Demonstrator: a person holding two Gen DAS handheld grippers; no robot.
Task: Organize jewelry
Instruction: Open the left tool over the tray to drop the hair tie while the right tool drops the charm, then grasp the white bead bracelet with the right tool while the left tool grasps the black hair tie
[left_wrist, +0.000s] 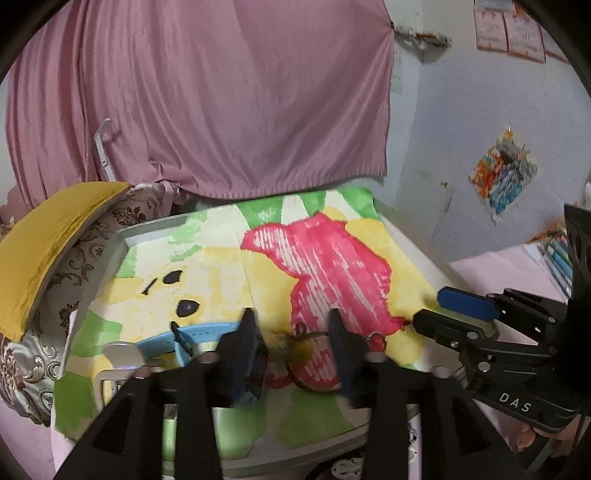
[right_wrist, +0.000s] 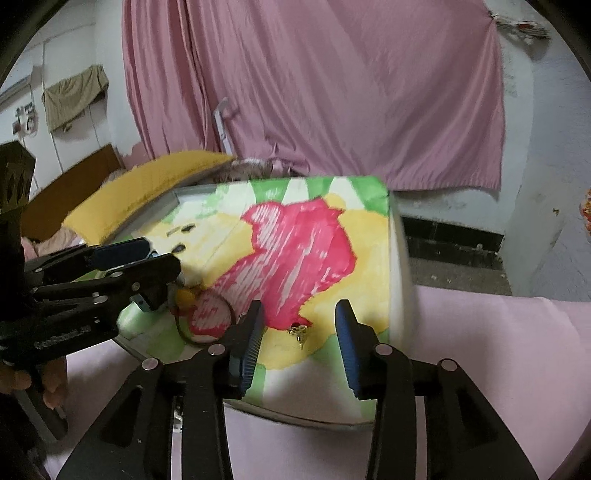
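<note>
A small table is covered by a cartoon cloth (left_wrist: 229, 266), which also shows in the right wrist view (right_wrist: 332, 236). My left gripper (left_wrist: 291, 332) is open, its fingers either side of a brown hoop bangle with a yellow pompom (left_wrist: 299, 350); the hoop also shows in the right wrist view (right_wrist: 207, 317). A light blue watch strap (left_wrist: 184, 336) lies to its left. A red ring piece (left_wrist: 377, 339) lies to the right. My right gripper (right_wrist: 299, 325) is open around a small gold earring (right_wrist: 300, 331); it enters the left wrist view (left_wrist: 424, 310) from the right.
A yellow cushion (left_wrist: 48, 236) on a patterned pillow lies left of the table. A pink curtain (left_wrist: 221, 92) hangs behind. A pink sheet (right_wrist: 498, 350) covers the surface to the right. A white clip-like piece (left_wrist: 122, 350) lies by the strap.
</note>
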